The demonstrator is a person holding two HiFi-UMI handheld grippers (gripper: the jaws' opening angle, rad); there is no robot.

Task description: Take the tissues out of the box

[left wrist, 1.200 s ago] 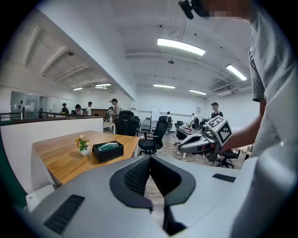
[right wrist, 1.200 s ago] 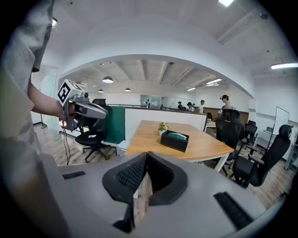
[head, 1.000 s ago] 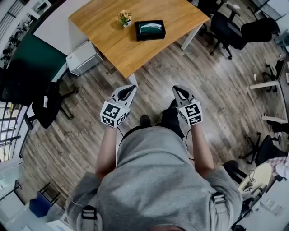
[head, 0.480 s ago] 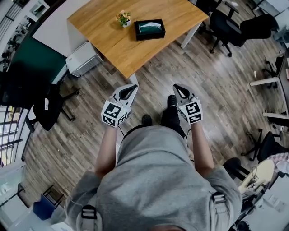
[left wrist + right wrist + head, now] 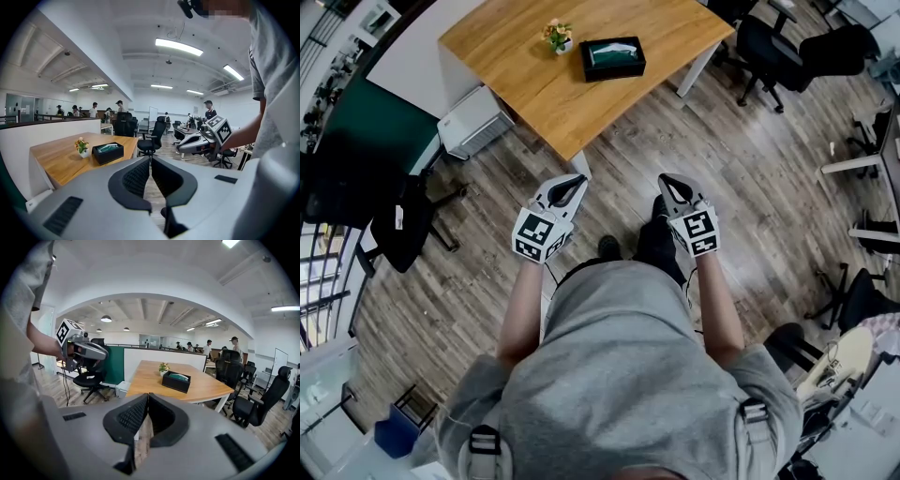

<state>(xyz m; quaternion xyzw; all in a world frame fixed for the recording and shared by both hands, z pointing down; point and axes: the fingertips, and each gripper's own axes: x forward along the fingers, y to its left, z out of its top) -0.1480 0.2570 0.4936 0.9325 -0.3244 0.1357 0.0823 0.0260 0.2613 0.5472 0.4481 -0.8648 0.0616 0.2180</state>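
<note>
**Both claws pressed together and empty, tissue box well ahead on the worktop**

Far to the left of the left claw (image 5: 575, 178), a black chair (image 5: 398, 223) stands on the wood-plank floor (image 5: 750, 206). Ahead of that claw and to its left, a white cabinet (image 5: 473, 120) sits at the edge of the wooden worktop (image 5: 506, 66).

On the worktop, a small flower pot (image 5: 558, 37) stands just left of the black tissue box (image 5: 613, 75). The two are close together but apart. Pale tissues (image 5: 614, 53) show in the box's open top. The box lies well ahead of both claws, roughly on the line between them.

The left claw is held out in front of the person's body over the floor. Its jaws are pressed together with nothing between them, and in the left gripper view the box appears ahead and to the left of the tips.

The right claw (image 5: 664, 178) is held level with the left one and a little apart from it. Its jaws are also pressed together and empty. In the right gripper view the box sits ahead and slightly right of the tips.

Ahead of the right claw and to its right, dark office chairs (image 5: 769, 56) stand past the worktop's far corner.
</note>
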